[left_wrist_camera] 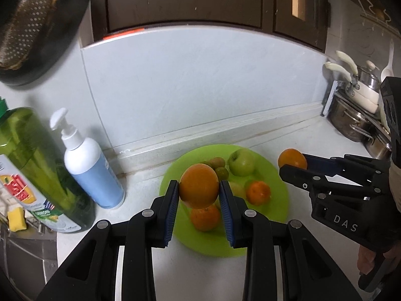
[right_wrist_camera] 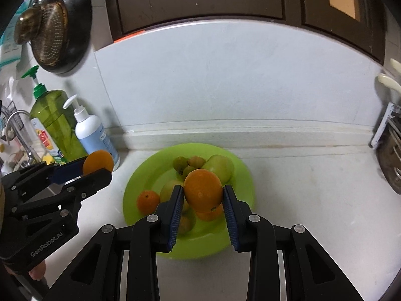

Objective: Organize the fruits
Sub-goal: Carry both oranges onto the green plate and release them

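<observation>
A lime green plate [left_wrist_camera: 278,190] [right_wrist_camera: 150,175] lies on the white counter with a green apple [left_wrist_camera: 241,161] [right_wrist_camera: 221,166], small green fruits [left_wrist_camera: 221,173] [right_wrist_camera: 181,163], a mandarin [left_wrist_camera: 258,192] [right_wrist_camera: 147,202] and another orange [left_wrist_camera: 205,217] [right_wrist_camera: 210,214]. My left gripper [left_wrist_camera: 199,192] [right_wrist_camera: 96,169] is shut on an orange [left_wrist_camera: 199,185] [right_wrist_camera: 98,161] held above the plate's left side. My right gripper [right_wrist_camera: 203,195] [left_wrist_camera: 292,164] is shut on a second orange [right_wrist_camera: 203,190] [left_wrist_camera: 292,158] held above the plate.
A green dish-soap bottle [left_wrist_camera: 32,165] [right_wrist_camera: 54,123] and a white-and-blue pump bottle [left_wrist_camera: 92,165] [right_wrist_camera: 94,133] stand at the left by the sink. A dark pan [right_wrist_camera: 65,27] hangs on the wall. Steel pots [left_wrist_camera: 356,120] sit at the right.
</observation>
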